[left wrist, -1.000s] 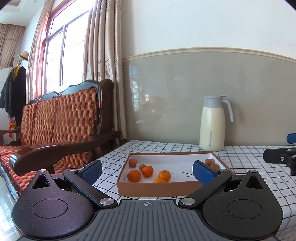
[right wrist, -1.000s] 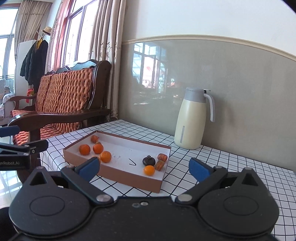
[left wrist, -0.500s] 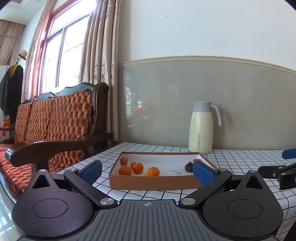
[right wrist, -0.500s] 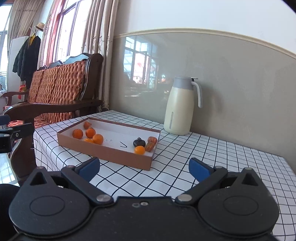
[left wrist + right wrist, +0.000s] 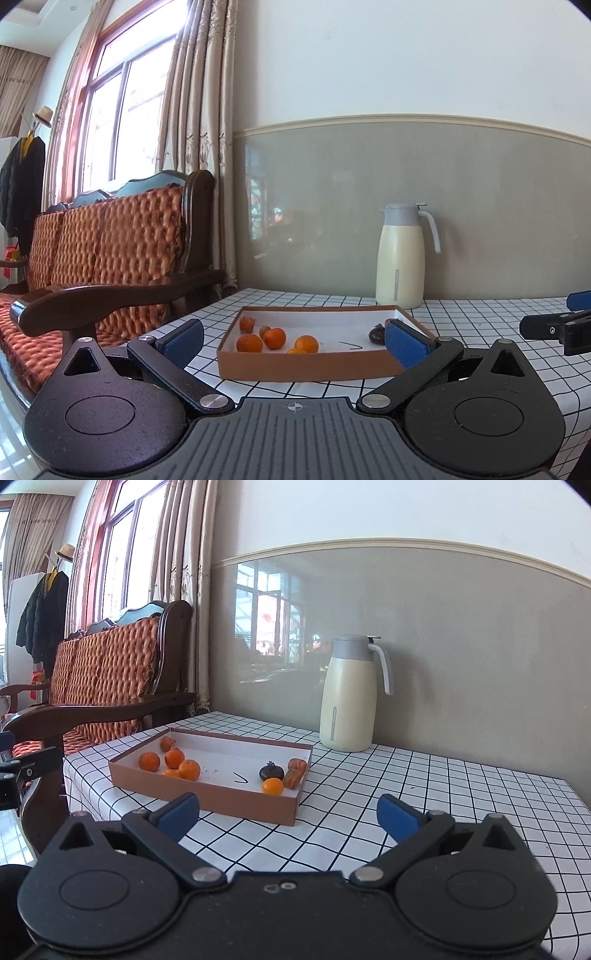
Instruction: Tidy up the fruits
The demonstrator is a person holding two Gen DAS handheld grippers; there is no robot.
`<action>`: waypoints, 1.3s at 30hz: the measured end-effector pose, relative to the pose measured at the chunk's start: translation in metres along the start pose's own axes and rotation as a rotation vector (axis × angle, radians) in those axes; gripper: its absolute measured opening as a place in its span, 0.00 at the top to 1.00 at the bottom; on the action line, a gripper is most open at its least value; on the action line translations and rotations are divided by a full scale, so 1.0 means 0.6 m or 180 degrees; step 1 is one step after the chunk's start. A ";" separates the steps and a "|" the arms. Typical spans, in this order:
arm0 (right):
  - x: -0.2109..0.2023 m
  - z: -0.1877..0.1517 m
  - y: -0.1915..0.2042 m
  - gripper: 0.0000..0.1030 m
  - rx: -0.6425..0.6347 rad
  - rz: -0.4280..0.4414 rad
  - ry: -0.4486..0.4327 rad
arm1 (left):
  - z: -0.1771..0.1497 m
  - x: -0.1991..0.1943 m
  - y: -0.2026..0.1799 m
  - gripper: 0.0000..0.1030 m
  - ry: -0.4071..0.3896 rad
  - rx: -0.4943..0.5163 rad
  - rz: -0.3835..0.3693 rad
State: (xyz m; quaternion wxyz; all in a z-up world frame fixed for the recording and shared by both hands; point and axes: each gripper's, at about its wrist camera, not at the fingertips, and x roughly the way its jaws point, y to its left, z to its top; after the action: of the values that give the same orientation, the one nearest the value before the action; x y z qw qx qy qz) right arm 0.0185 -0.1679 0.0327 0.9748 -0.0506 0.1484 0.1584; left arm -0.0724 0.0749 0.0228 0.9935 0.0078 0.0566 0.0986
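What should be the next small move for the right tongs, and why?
Probably bring the right tongs forward and down toward the lone orange in the box. Both tongs are open and empty, short of the box, and that orange lies beside the dark fruit, apart from the orange group.

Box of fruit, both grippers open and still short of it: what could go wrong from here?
1. The box sits near the table's front-left corner; a nudge from the left gripper could likely push it toward the edge.
2. The dark fruit touches or nearly touches its neighbours at the box's right end, so the right gripper's wide-open jaws may catch two at once.
3. The round oranges could roll if bumped.
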 end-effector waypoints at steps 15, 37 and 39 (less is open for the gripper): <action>-0.002 0.000 0.005 0.06 -0.0050 -0.0002 0.0006 | -0.004 -0.001 0.000 0.00 -0.0007 -0.0010 0.0001; -0.001 0.000 0.005 0.06 -0.0046 -0.0001 0.0011 | -0.005 -0.001 0.000 0.00 -0.0008 0.0005 -0.0001; -0.001 0.000 0.005 0.06 -0.0049 0.0000 0.0010 | -0.005 -0.001 -0.001 0.00 -0.0010 0.0003 0.0005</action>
State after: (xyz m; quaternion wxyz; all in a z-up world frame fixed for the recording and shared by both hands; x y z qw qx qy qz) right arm 0.0170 -0.1652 0.0329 0.9742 -0.0584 0.1488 0.1595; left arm -0.0732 0.0745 0.0198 0.9935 0.0085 0.0550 0.0994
